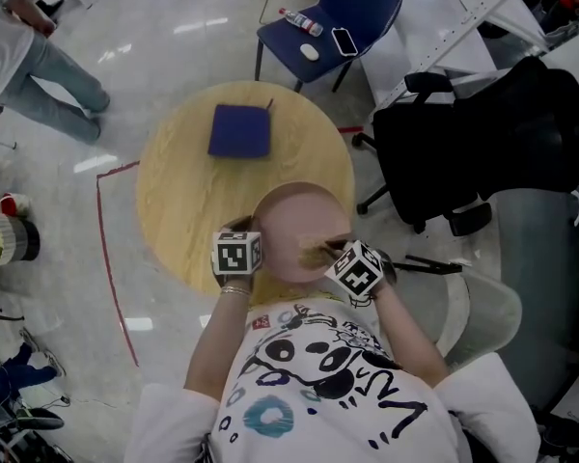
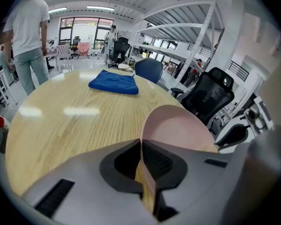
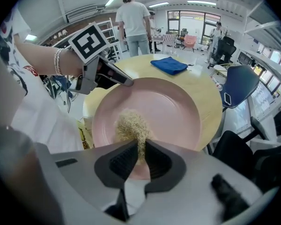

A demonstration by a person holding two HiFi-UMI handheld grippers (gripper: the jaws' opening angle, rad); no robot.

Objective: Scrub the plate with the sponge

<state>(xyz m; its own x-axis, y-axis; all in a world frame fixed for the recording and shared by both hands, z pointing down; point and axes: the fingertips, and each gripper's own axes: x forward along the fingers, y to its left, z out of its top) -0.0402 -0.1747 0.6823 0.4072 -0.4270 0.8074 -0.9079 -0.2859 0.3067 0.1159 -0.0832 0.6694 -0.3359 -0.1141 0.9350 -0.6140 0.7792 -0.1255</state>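
Observation:
A pink plate [image 1: 294, 225] is held tilted over the near edge of the round wooden table [image 1: 183, 191]. My left gripper [image 1: 239, 251] is shut on the plate's left rim [image 2: 141, 144], which runs edge-on between the jaws; the plate [image 2: 175, 128] curves away to the right. My right gripper [image 1: 340, 257] is shut on a tan fibrous sponge [image 3: 131, 125], which rests against the plate's inner face [image 3: 164, 107]. The left gripper [image 3: 129, 82] shows at the plate's far rim in the right gripper view.
A folded blue cloth [image 1: 240, 130] lies at the far side of the table. A blue chair [image 1: 333, 13] stands beyond it, and a black office chair [image 1: 473, 152] is to the right. A person [image 1: 24, 61] stands at the far left. Red tape [image 1: 106, 249] marks the floor.

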